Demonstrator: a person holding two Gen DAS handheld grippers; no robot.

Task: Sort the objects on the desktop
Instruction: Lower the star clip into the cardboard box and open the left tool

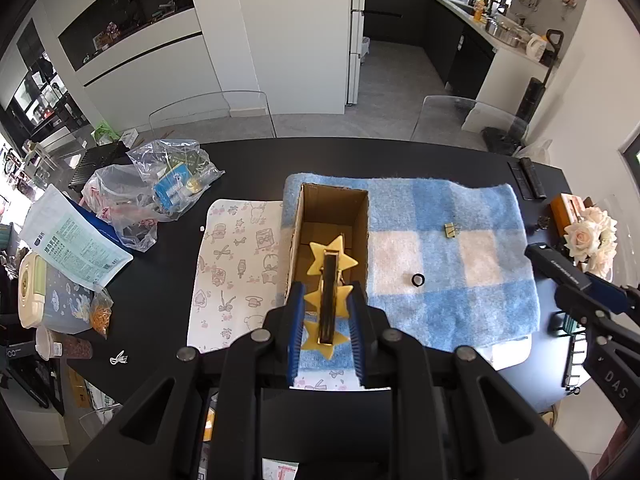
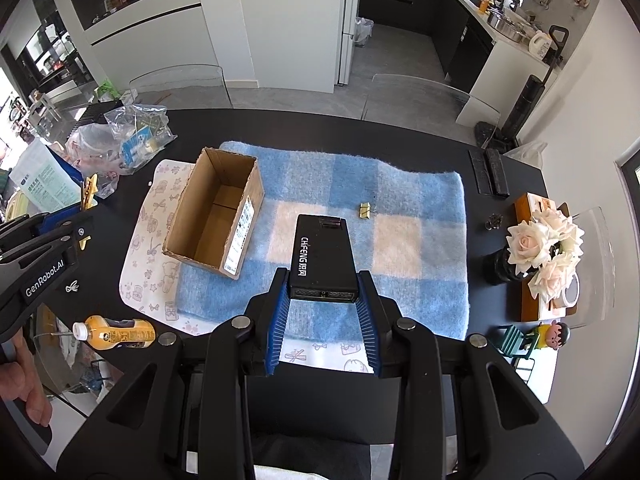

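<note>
Left gripper (image 1: 326, 304) clamped on a yellow star hair clip (image 1: 329, 280), blue pads pressing both sides; clip tip sits over the near end of the open cardboard box (image 1: 298, 224), box looks empty inside. Right gripper (image 2: 323, 286) clamped on a black rectangular device (image 2: 322, 258) with white lettering, held above the blue-and-white checked towel (image 2: 420, 184). Box stands on the towel's left edge, partly over the patterned mat (image 2: 154, 220). Still loose on the towel: gold binder clip (image 1: 451, 230) and a small black ring (image 1: 418, 279), well apart from each other. Orange drink bottle (image 2: 116, 332) lies near the table edge, left of the towel
</note>
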